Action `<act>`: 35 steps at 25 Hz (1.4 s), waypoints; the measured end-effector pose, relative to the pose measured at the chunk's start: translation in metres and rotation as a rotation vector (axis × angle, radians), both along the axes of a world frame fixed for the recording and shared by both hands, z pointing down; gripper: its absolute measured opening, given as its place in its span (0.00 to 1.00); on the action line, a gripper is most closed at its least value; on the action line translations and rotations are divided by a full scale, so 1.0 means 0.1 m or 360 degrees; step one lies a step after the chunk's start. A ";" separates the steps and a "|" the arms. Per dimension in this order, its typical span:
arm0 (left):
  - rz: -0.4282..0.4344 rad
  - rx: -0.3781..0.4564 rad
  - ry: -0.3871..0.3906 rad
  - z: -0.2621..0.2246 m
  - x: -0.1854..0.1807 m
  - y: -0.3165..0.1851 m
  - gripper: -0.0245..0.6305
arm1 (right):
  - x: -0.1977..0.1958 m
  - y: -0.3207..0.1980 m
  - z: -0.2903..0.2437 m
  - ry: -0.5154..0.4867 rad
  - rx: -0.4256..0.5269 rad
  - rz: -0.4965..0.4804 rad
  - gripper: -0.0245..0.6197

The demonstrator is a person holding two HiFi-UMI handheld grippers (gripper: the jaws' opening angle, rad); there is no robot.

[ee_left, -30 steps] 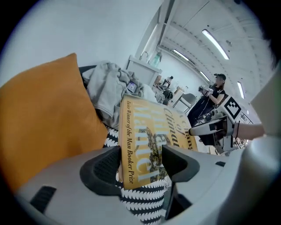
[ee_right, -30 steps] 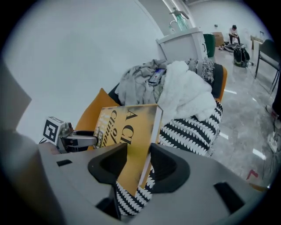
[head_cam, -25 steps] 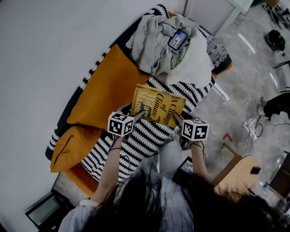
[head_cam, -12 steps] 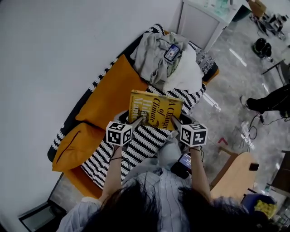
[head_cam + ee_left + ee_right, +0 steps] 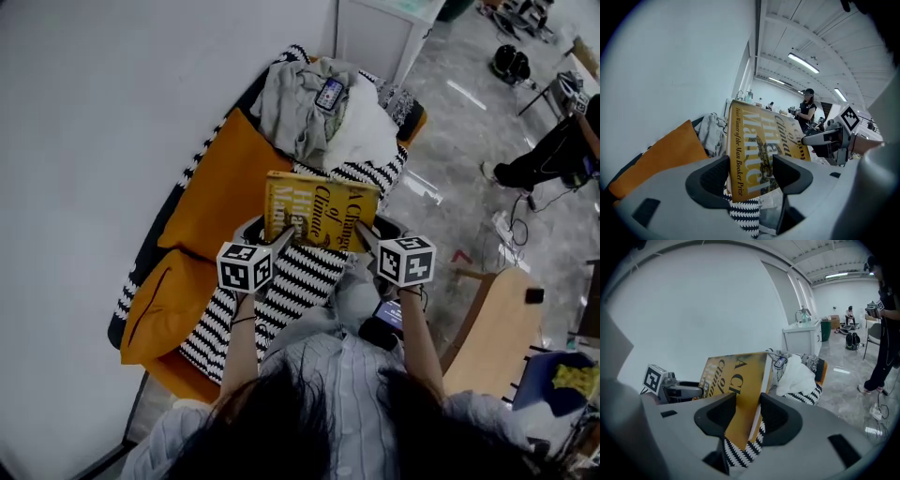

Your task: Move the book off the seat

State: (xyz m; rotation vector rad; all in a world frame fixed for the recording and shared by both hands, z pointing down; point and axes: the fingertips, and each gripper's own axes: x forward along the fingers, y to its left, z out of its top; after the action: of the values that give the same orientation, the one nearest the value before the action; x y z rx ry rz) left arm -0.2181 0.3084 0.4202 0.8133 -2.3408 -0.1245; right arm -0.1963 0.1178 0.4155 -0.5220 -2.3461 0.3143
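Operator: Left gripper [image 5: 285,236], right gripper [image 5: 363,234] and book [image 5: 322,211] have risen since the earlier frame. The book now hangs clear above the striped seat [image 5: 298,278]. Confirm grip.

Technician: Left fingers [image 5: 711,176] clamp the spine edge of the book. Right fingers [image 5: 721,414] clamp the opposite, page-edge side. The cover faces up, tilted.

Operator: Surroundings?

Technician: The striped seat lies below both sets of fingers. An orange cushion [image 5: 225,183] lies left of the left fingers. A pile of clothes [image 5: 298,108] with a phone [image 5: 329,93] on top lies beyond the fingertips, apart from the book.
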 end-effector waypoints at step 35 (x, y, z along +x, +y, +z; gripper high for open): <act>0.0924 0.0021 -0.0064 -0.34 1.31 -3.20 0.48 | 2.37 -2.74 -0.29 -0.0043 0.0056 0.0945 0.31</act>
State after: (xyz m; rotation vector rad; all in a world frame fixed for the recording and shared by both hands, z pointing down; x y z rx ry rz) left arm -0.0874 -0.0113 0.3861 1.4715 -2.0455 0.1268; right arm 0.0402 -0.1564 0.3868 0.2048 -2.4848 0.5340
